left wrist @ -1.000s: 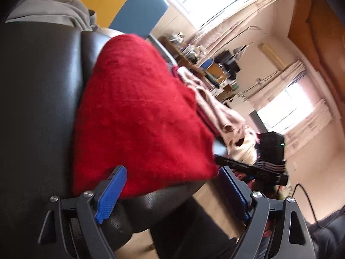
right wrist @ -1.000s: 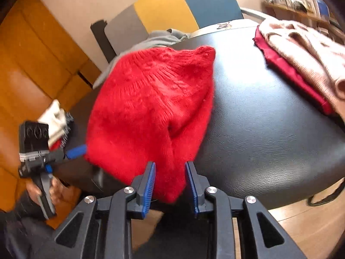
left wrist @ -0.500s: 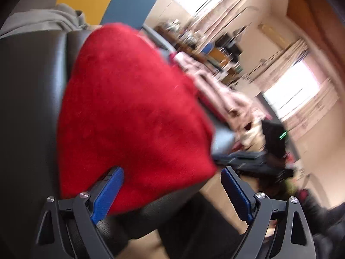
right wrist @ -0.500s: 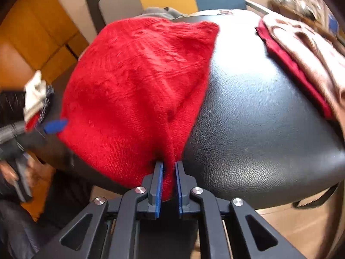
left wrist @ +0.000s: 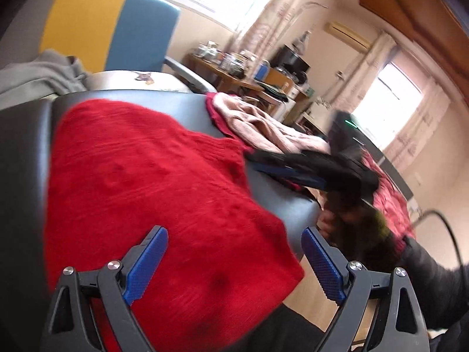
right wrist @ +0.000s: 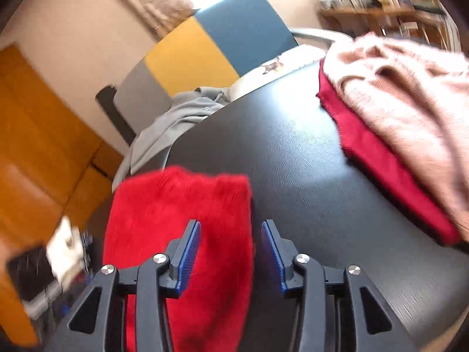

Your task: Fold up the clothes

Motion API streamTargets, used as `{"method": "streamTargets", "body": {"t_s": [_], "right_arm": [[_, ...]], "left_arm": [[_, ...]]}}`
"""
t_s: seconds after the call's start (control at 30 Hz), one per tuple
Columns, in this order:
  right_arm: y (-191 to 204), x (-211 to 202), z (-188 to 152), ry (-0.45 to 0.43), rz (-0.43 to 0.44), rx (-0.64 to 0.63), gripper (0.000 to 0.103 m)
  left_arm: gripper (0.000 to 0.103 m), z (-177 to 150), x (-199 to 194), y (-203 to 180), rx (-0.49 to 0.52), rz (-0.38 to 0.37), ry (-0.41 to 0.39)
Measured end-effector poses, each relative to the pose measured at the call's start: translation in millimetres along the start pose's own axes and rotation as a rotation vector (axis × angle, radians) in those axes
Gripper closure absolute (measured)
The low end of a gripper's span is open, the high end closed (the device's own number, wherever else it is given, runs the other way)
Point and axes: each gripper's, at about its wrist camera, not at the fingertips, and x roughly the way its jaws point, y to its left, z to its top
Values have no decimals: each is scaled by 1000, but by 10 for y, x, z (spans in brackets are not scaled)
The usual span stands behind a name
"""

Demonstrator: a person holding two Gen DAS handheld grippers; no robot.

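Note:
A red knit sweater [left wrist: 152, 193] lies folded on the black leather seat [left wrist: 26, 158], its near edge hanging over the front. My left gripper [left wrist: 234, 252] is open, hovering over the sweater's near right corner and holding nothing. My right gripper [right wrist: 231, 243] is open, just above the folded sweater [right wrist: 181, 214] with the fold's right edge between its jaws. The right gripper also shows in the left wrist view [left wrist: 296, 167], lying over the seat beyond the sweater.
A pink knit garment [right wrist: 404, 99] lies on a dark red one [right wrist: 378, 158] at the seat's right side. A grey garment [right wrist: 178, 117] drapes over the seat's back edge. A yellow and blue chair [right wrist: 211, 41] stands behind. Cluttered shelves and windows lie beyond.
My right gripper closed on the sweater's near edge, carried it up over the seat, and now stands open. The sweater is folded shorter. My left gripper stayed open and shifted slightly.

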Motion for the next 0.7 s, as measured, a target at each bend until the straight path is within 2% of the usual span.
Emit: {"method": "streamTargets", "body": {"t_s": [0.07,0.1,0.17,0.23,0.3,0.4,0.47,0.6,0.7], "right_arm": [[-30,237,89,35,17,37,60],[-25,352,120,68,28,41,63],[69,451,153,85,19,-19,87],[284,368,145,56,-95,-178,92],[415,341,91,42,-225,-313,92],[231,647,-108,138,-346,-360,93],[152,643,-118,113,-326,-343,94],[85,620,-92,106,-307,-310,94],[71,551,-59,109,-318,-296,76]], "left_arm": [[10,31,131,-94,37,-21,17],[10,40,199,-135,55,-27,27],[10,34,349,-198,77,-44,55],[8,4,460,-251,87,-79,65],[4,-55,575,-304,99,-99,77],[4,-179,712,-467,191,-72,120],[4,-256,746,-553,236,-50,130],[5,-283,702,-560,213,-51,105],[7,-172,475,-480,131,-57,68]]}}
